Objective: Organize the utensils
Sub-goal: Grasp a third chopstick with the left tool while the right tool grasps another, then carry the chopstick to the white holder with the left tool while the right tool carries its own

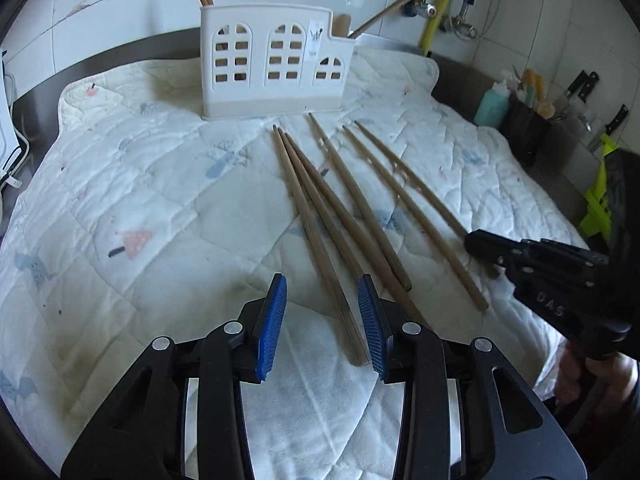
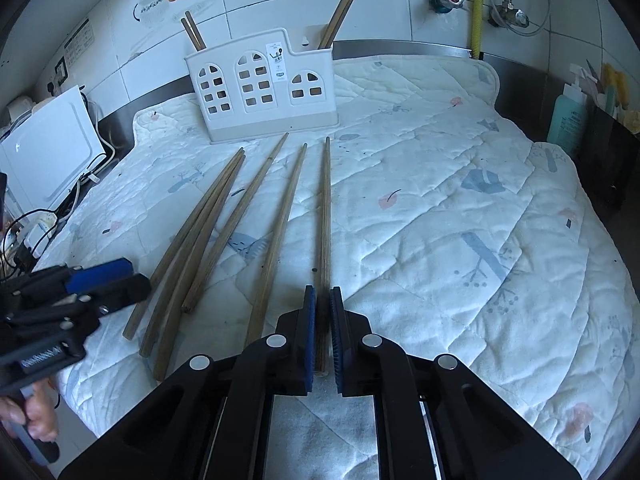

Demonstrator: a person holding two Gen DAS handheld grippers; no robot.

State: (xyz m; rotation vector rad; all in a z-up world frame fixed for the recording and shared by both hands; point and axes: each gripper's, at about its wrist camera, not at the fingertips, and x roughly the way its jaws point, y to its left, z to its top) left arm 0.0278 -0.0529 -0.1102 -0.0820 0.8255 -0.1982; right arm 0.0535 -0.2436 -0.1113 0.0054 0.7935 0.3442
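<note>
The right gripper (image 2: 323,312) has its jaws clenched on the rightmost chopstick (image 2: 326,216); the left gripper (image 1: 322,300) hovers, jaws released, over the left-hand chopsticks (image 1: 316,216). The white utensil holder (image 2: 260,88) near the quilted mat's (image 2: 460,208) far edge holds more chopsticks in both end compartments. The mat's right side lies bare.

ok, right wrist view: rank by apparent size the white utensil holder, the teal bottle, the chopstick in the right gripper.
1. white utensil holder, biggest in frame.
2. chopstick shut in the right gripper: longest but thin, and close to the lens, so unsure.
3. teal bottle, smallest; sits at the distorted edge.
</note>
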